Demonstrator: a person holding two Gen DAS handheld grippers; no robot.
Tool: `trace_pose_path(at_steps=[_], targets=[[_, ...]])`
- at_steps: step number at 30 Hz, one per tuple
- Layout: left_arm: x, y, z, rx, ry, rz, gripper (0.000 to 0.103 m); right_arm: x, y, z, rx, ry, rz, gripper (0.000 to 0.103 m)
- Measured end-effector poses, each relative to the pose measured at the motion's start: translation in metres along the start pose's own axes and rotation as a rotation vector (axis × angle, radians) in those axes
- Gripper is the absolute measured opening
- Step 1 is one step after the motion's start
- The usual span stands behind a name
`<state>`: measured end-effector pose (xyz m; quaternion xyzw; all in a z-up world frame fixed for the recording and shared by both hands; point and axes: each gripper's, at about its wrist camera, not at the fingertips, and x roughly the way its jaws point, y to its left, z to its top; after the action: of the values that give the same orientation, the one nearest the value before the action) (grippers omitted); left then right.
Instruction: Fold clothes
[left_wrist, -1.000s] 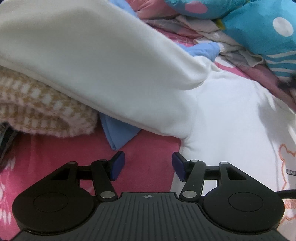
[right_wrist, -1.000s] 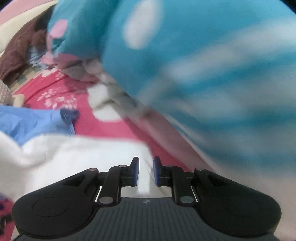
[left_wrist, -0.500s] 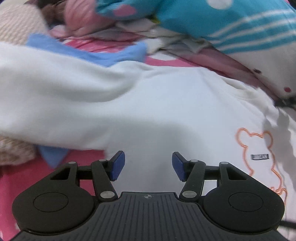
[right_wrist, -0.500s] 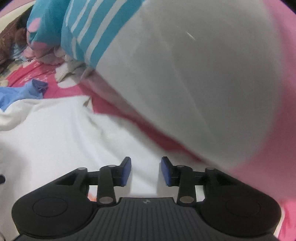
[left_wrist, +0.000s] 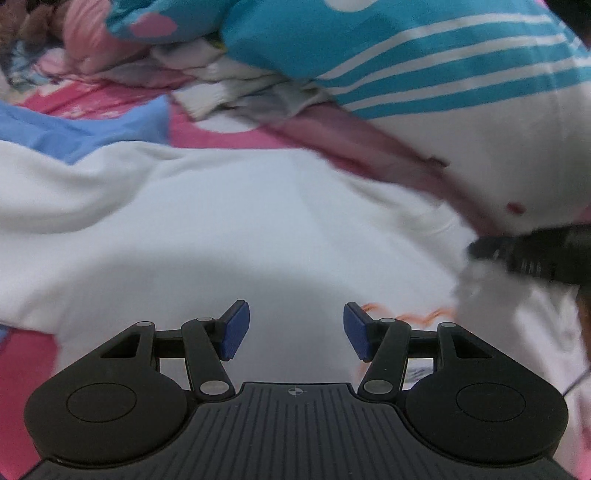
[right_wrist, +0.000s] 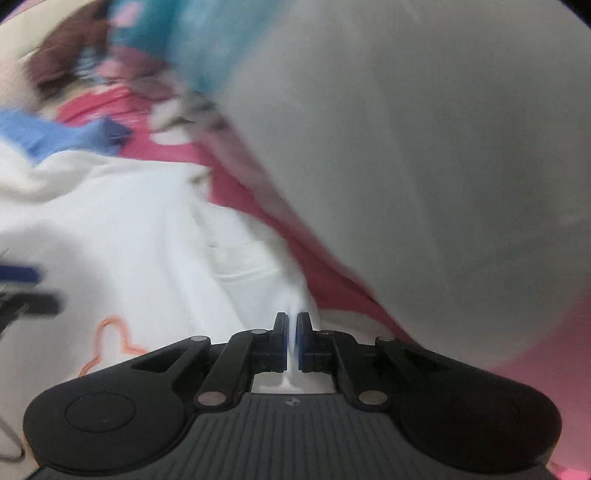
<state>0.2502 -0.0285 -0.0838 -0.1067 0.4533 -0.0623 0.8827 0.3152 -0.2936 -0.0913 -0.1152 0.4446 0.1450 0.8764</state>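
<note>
- Lying spread across the pink bed sheet (left_wrist: 229, 134) is a white sweatshirt (left_wrist: 258, 221) that fills the middle of both wrist views.
- An orange outline drawing (right_wrist: 110, 339) shows on the sweatshirt's front; in the left wrist view only a bit of it peeks out beside the right blue pad.
- The left hand-held gripper (left_wrist: 296, 334) hovers over the sweatshirt with its two blue pads spread wide apart and nothing between them; its shadow falls on the white cloth just ahead.
- The right hand-held gripper (right_wrist: 293, 341) has its blue pads pressed almost together, pinching a thin ridge of the white sweatshirt near the garment's edge, close to where the white cloth meets the pink sheet.
- In the left wrist view the right hand-held gripper appears as a dark blurred shape at the right edge, touching the sweatshirt's far side.
- A light blue garment (left_wrist: 85, 127) lies behind the sweatshirt on the left, partly tucked under it.
- A large pillow (left_wrist: 424, 62) with a teal top, white stripes and a white lower part rests on the bed to the right, just beside the sweatshirt.
- Crumpled grey and white clothes (left_wrist: 236, 83) sit under the pillow's edge, and more pink and brown fabric is piled at the far left.
- The right wrist view is heavily blurred.
</note>
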Motion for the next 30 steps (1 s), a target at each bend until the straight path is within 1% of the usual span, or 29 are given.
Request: trace_pose_path(at_steps=[2,3,5,9,12,13,14,17,18,20,21,24,26,27,29,30], targets=[[0.006,-0.007,0.004,-0.027,0.004,-0.048,0.056,-0.006,0.018,-0.013,-0.104,-0.005,0.009,0.004],[0.009,-0.011,0.006,-0.040,0.009,-0.072,0.056,-0.004,0.027,-0.020,-0.148,0.006,0.020,0.004],[0.016,-0.022,0.010,-0.043,0.012,-0.094,0.056,0.000,0.042,-0.033,-0.232,0.026,0.041,0.004],[0.029,-0.041,0.018,-0.031,0.014,-0.112,0.057,-0.006,0.052,-0.042,-0.328,0.007,0.037,0.005],[0.040,-0.050,0.019,-0.014,0.033,-0.074,0.057,-0.012,0.057,-0.046,-0.390,-0.010,0.036,0.007],[0.044,-0.052,0.020,-0.010,0.041,-0.057,0.056,-0.018,0.050,-0.043,-0.362,-0.026,0.045,0.008],[0.046,-0.051,0.019,-0.014,0.049,-0.046,0.056,-0.025,0.043,-0.039,-0.332,-0.043,0.053,0.011],[0.051,-0.045,0.017,-0.031,0.066,-0.024,0.056,-0.034,0.014,-0.021,-0.215,-0.089,0.066,0.025],[0.052,-0.042,0.016,-0.032,0.071,-0.013,0.056,-0.034,0.005,-0.015,-0.177,-0.097,0.072,0.028],[0.052,-0.039,0.014,-0.032,0.075,-0.002,0.056,-0.021,-0.011,-0.002,-0.128,-0.070,0.101,0.030],[0.051,-0.039,0.012,-0.032,0.074,0.002,0.056,-0.013,-0.016,0.001,-0.129,-0.052,0.115,0.030],[0.049,-0.039,0.009,-0.022,0.071,0.009,0.056,0.019,-0.020,0.007,-0.170,0.049,0.176,0.032],[0.048,-0.039,0.008,-0.011,0.067,0.010,0.056,0.033,-0.014,0.007,-0.212,0.085,0.186,0.035],[0.048,-0.040,0.007,-0.006,0.065,0.011,0.056,0.032,-0.016,0.007,-0.207,0.089,0.191,0.035],[0.048,-0.041,0.005,0.004,0.061,0.012,0.056,0.029,-0.017,0.009,-0.189,0.102,0.202,0.033],[0.048,-0.042,0.005,0.007,0.059,0.013,0.056,0.030,-0.015,0.010,-0.197,0.106,0.203,0.027]])
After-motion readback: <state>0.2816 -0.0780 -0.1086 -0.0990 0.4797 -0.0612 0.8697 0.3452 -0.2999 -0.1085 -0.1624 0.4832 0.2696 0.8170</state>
